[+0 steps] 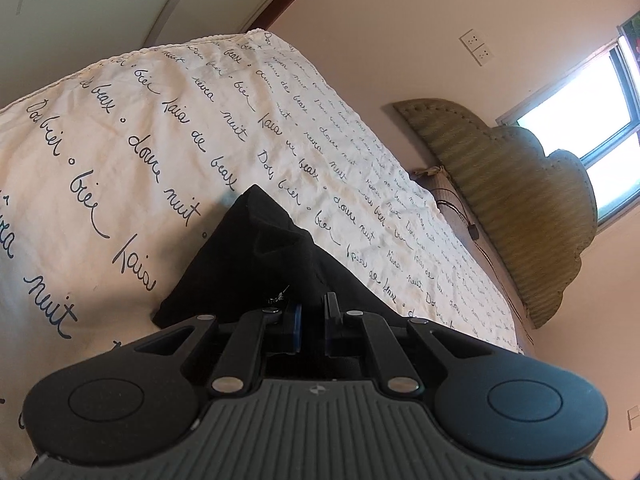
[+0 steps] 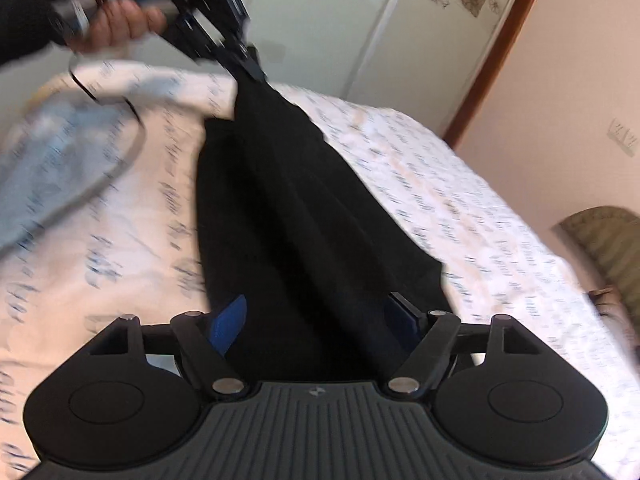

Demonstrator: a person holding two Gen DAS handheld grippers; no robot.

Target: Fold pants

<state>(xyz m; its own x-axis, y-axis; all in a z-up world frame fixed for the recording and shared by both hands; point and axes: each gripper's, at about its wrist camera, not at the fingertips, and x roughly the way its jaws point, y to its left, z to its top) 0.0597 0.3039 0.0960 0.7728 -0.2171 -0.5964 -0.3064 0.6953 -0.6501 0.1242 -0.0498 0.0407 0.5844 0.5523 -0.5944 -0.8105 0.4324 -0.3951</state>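
Black pants [image 2: 288, 200] lie lengthwise on a white bed sheet with written script [image 2: 460, 200]. Their far end is pulled up into a point by my left gripper [image 2: 252, 68], which a hand [image 2: 116, 12] holds. In the left wrist view that gripper [image 1: 313, 318] is shut on a bunched fold of the pants [image 1: 256, 248]. My right gripper [image 2: 316, 320] stands open at the pants' near end. The cloth runs between its blue pads [image 2: 230, 320], which stand wide apart and do not press on it.
The sheet [image 1: 140, 140] covers the bed up to a woven headboard [image 1: 520, 200] below a window [image 1: 592, 92]. A light blue cloth [image 2: 52, 160] and a black cable loop [image 2: 132, 128] lie left of the pants. A wall and door frame stand behind the bed.
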